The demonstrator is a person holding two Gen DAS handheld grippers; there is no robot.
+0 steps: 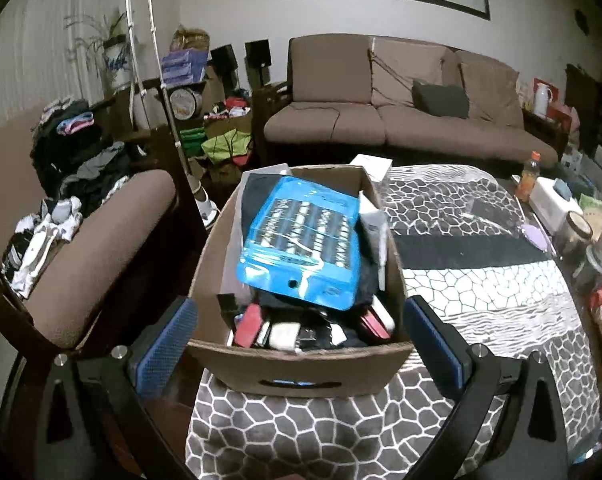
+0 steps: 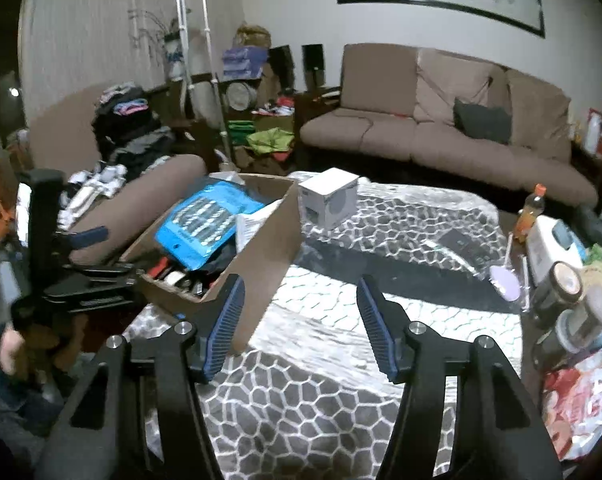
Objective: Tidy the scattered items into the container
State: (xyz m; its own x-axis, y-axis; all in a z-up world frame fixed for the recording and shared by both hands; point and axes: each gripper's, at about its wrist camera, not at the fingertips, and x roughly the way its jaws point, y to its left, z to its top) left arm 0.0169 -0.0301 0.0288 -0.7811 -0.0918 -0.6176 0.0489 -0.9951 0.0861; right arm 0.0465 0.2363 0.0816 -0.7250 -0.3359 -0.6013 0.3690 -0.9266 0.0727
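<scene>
- Between our right gripper's [image 2: 301,320] blue pads we see only the patterned cloth [image 2: 325,392]; the fingers stand apart and clamp nothing.
- Our left gripper [image 1: 301,344] likewise has its fingers spread wide, one pad [image 1: 169,344] on each side of the near wall of the cardboard box [image 1: 301,372], not touching it as far as we can tell.
- From the right wrist view, the left gripper appears at the box's left end, held by a hand [image 2: 9,352] low at the frame's left edge.
- We note the box sits at the left edge of the cloth-covered table, beside a brown armchair [image 1: 101,248].
- Inside the box: a blue packet [image 1: 305,240] lies tilted on top of dark fabric, with small red, white and black items crowded at the near end.
- A white carton [image 2: 328,197] stands on the cloth just beyond the box's far right corner.
- Along the table's right edge we record an orange bottle [image 1: 528,176], a white case [image 1: 551,204], jars [image 2: 561,292] and a lilac round object [image 2: 505,279].
</scene>
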